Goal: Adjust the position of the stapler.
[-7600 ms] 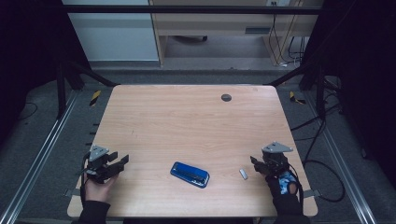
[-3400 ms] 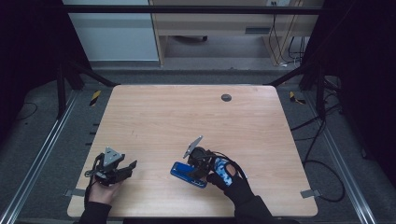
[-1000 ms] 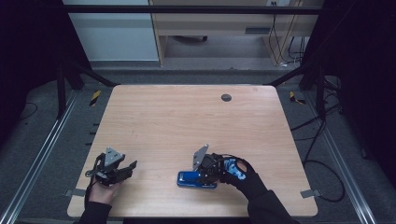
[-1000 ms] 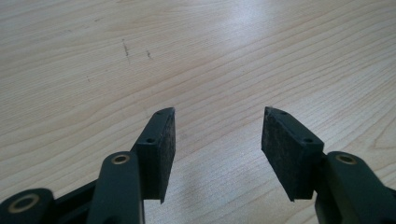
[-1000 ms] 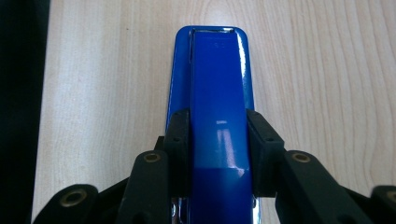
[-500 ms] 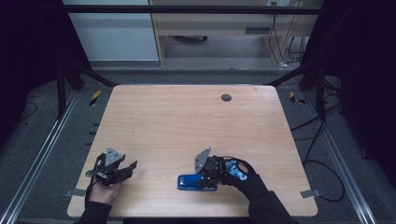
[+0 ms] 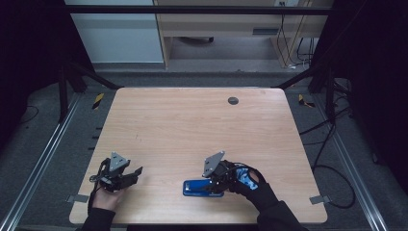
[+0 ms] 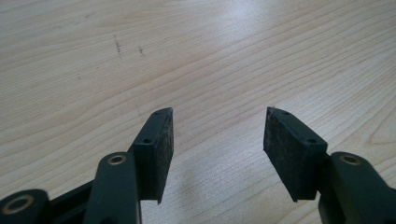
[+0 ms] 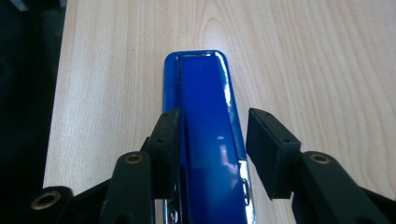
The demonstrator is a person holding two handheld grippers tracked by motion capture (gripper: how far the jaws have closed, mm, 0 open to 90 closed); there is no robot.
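No text or label can be read

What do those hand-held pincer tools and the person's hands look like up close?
Each gripper, left and right, is black, with a grey three-cornered plate on top. Two flat rectangular jaws carry dark, rough pads and hang on arms with brass-coloured pivot rings. The right hand wears a black glove with blue patches, and both arms have dark sleeves.
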